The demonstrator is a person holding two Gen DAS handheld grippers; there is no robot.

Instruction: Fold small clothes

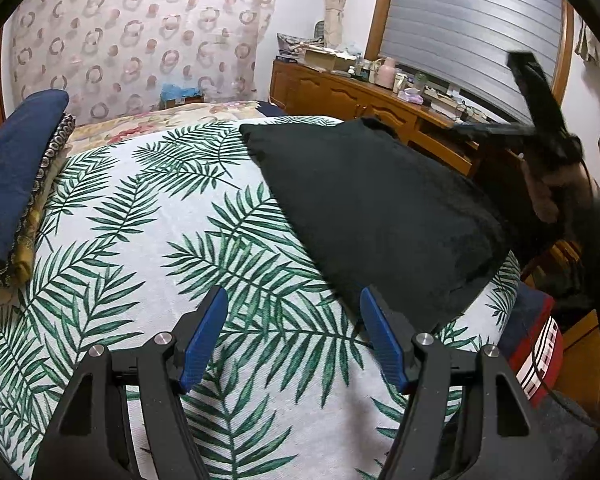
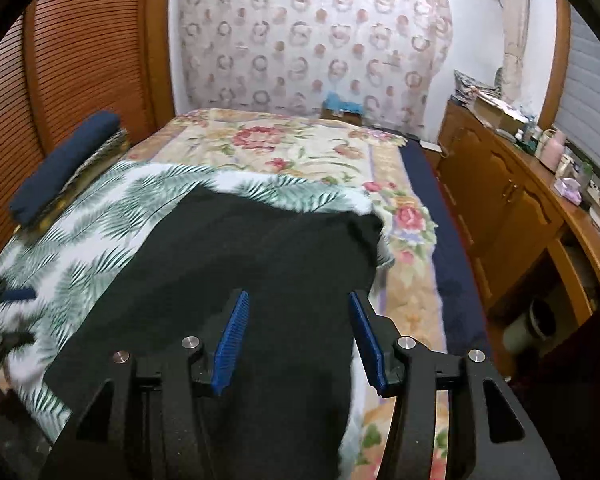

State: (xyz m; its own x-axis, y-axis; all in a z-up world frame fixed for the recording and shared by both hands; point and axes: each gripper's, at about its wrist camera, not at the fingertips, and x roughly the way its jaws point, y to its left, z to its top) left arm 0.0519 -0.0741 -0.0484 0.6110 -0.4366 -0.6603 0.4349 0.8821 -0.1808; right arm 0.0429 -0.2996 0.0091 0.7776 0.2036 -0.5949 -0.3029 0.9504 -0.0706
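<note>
Black cloth (image 1: 372, 208) on white sheet (image 1: 172, 248) with green palm-leaf print. Cream blanket (image 2: 300, 148) with pink floral pattern. Navy pillow (image 1: 8, 168) at left. Curtain (image 2: 312, 36) white with pink ring print. Claw fingers (image 1: 204, 336) blue, frames black. Cabinet (image 2: 500, 208) orange-brown wood.

Palm-leaf cloth (image 1: 148, 240), floral quilt (image 2: 284, 152), wooden sideboard (image 2: 500, 200)

Each gripper (image 1: 292, 336) black, blue ribbed pads (image 2: 232, 344), silver screws
</note>
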